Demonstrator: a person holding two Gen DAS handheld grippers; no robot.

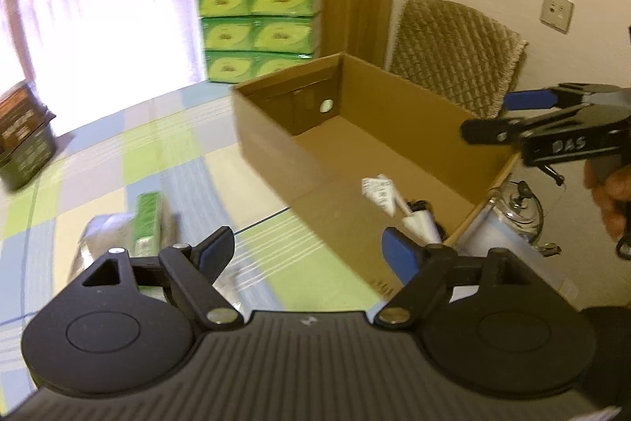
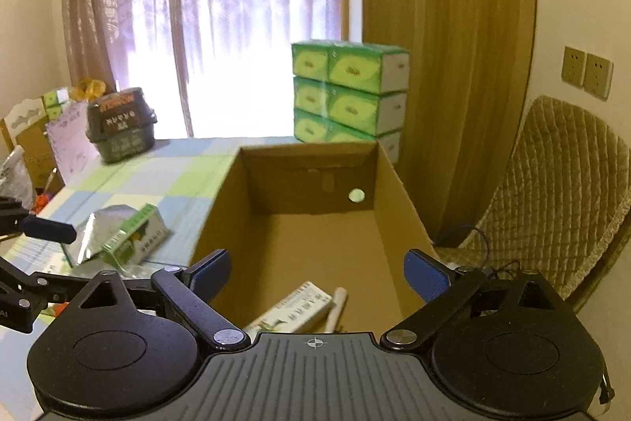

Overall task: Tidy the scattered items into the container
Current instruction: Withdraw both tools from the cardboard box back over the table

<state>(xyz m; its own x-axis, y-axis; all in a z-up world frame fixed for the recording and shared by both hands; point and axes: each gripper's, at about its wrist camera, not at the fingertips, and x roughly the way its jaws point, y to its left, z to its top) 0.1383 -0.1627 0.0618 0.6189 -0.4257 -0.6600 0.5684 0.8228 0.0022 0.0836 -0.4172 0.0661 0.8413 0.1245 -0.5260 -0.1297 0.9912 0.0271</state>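
- Left gripper (image 1: 307,255): jaws spread wide and holding nothing, hovering over the checked green, blue and cream tabletop (image 1: 118,152) just outside the near left corner of the open brown cardboard box (image 1: 276,145).
- Right gripper (image 2: 317,275): jaws likewise spread and empty, poised above the near end of the cardboard box and looking down its length.
- Inside the box, at its near end: a white and green printed carton (image 2: 294,310) lying flat, with a pale rolled tube (image 2: 335,304) touching its side. The left wrist view shows white paper-wrapped pieces (image 1: 394,208) and something dark in that same end; what they are cannot be told.
- Left of the box, on the tabletop: a small green and white carton (image 2: 136,241) leaning on a crumpled silver foil packet (image 2: 102,223). Both are outside the container.
- Further left of the box, towards the far tabletop edge: a dark lidded tub with an orange label (image 2: 118,129), also outside it.
- Beyond the box: a stack of green tissue packs (image 2: 347,89), seemingly standing off the tabletop, probably stored stock and not clutter.
- Step in hand, as judged: between items, with some already boxed and both grippers free.
- Next move, as judged: the left gripper, being nearer, should turn leftward from the box, descend over the green carton, and close across its narrow sides without snagging the foil beneath.
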